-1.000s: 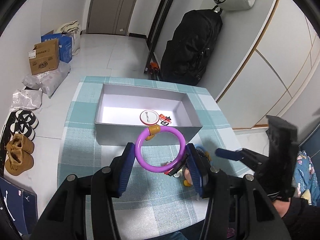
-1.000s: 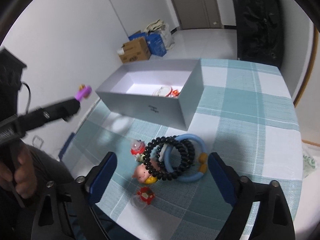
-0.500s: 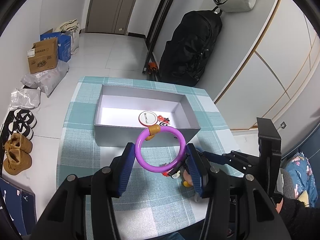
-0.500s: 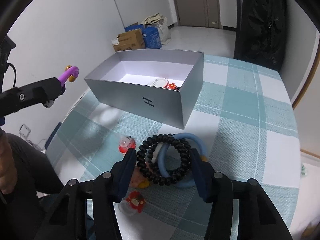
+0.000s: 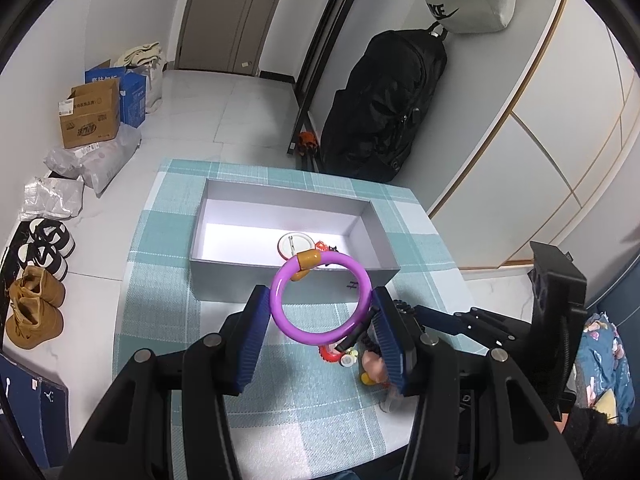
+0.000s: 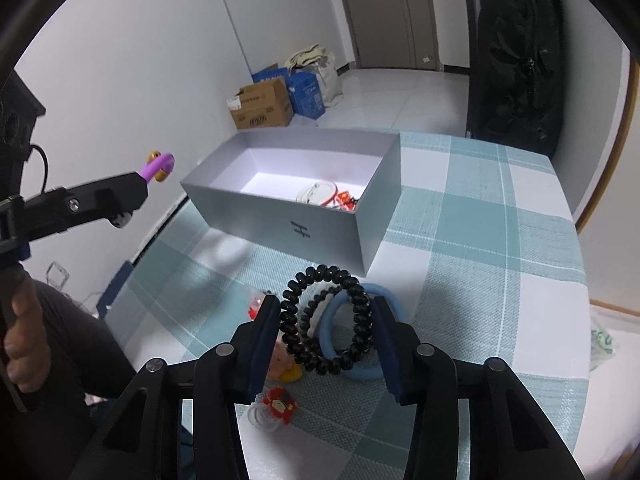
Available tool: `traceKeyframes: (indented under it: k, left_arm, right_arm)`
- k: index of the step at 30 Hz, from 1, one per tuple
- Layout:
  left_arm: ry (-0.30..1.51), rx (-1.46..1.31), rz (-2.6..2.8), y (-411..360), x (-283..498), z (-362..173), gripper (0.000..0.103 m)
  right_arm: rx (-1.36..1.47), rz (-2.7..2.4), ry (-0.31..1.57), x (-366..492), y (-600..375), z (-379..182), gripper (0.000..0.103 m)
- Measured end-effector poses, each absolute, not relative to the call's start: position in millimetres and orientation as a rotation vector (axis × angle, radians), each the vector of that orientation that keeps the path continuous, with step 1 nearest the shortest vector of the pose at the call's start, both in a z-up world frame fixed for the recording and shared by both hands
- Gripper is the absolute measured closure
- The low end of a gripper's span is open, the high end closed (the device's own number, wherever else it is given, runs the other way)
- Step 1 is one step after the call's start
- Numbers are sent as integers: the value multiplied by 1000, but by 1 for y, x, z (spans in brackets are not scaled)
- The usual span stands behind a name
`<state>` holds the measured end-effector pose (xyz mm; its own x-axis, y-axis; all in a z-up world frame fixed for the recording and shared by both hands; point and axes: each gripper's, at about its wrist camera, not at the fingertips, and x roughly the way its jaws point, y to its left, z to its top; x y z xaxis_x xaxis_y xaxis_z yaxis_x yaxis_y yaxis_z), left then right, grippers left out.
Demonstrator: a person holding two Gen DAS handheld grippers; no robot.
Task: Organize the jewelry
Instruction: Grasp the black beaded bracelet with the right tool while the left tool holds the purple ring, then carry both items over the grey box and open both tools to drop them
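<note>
Left gripper (image 5: 320, 322): pads clamp purple ring (image 5: 320, 296), held above the checked tablecloth (image 5: 168, 300).
Right gripper (image 6: 326, 330): jaws closing, pads touching black coil bracelet (image 6: 326, 322).
Blue ring (image 6: 360, 328): on the cloth, under the coil.
Grey box (image 6: 280, 216): open, just beyond, trinkets inside.

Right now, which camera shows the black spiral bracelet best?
The right wrist view: the black spiral bracelet sits whole between the closing right claw pads. The left wrist view shows only a few dark coils behind the left claw's finger.
</note>
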<state>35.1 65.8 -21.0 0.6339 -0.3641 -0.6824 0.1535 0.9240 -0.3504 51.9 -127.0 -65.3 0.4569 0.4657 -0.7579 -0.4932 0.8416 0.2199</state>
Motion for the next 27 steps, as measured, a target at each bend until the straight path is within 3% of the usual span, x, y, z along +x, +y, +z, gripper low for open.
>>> traceKeyframes:
  k: [27]
  left_arm:
    - [756,-304,-274,66,66,-18,57]
  right_arm:
    - [155,680,775,82,-139,-3,59]
